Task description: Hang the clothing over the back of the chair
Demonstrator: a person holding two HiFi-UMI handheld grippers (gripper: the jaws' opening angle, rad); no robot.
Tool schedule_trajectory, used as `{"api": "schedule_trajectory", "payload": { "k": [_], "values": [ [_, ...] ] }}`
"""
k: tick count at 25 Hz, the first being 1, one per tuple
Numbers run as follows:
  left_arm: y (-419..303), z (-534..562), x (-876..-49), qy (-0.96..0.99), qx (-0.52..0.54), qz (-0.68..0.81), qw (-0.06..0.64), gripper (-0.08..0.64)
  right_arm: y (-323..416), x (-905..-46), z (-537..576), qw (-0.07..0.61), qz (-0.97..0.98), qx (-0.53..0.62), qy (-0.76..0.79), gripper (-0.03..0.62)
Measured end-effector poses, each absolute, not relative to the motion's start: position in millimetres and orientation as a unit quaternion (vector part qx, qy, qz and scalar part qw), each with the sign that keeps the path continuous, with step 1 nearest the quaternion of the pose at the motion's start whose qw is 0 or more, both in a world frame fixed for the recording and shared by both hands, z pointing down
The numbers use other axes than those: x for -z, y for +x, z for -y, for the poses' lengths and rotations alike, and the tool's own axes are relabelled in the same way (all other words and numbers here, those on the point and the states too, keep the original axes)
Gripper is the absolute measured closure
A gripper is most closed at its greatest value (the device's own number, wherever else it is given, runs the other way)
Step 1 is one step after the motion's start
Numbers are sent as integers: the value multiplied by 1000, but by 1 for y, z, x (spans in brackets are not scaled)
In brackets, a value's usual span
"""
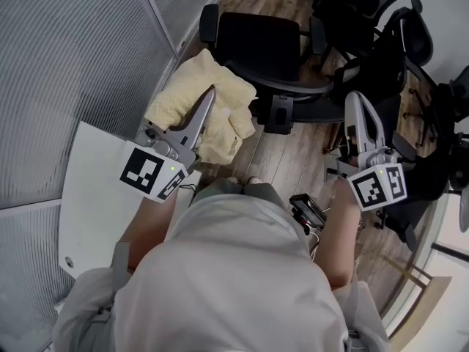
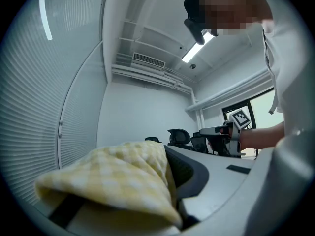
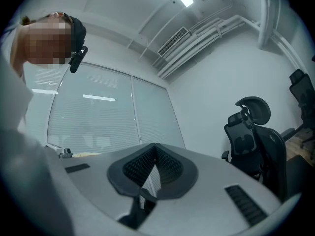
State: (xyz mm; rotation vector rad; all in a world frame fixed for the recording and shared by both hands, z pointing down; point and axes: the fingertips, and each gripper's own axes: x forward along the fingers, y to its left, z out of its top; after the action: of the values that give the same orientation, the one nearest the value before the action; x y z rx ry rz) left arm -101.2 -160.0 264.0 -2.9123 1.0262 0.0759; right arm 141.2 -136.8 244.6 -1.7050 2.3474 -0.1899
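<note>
Two grippers are held out above the wooden floor [image 1: 293,160]. The left gripper [image 1: 211,94] has its fingers [image 2: 221,181] clamped on a bunched, pale-yellow checked garment [image 1: 183,86], which hangs in the air just beside the black office chair [image 1: 256,46], not yet over its back. The right gripper [image 1: 355,97] is at the chair's other side, its fingers [image 3: 221,171] pressed together with nothing between them.

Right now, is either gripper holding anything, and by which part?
Left gripper holds the yellow checked clothing by a bunched fold; right gripper is shut, empty.
</note>
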Motion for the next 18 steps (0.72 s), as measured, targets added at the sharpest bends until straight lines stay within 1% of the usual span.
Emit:
{"api": "schedule_trajectory", "payload": {
  "k": [7,18],
  "values": [
    [-104,165,-267,-936,-24,-350,19,540,138,-246,153,116,-813,72,-565,572],
    [-80,170,-263,-924,-13,-382,27,539,162,-252,175,110,-836,80,-532,572]
  ]
}}
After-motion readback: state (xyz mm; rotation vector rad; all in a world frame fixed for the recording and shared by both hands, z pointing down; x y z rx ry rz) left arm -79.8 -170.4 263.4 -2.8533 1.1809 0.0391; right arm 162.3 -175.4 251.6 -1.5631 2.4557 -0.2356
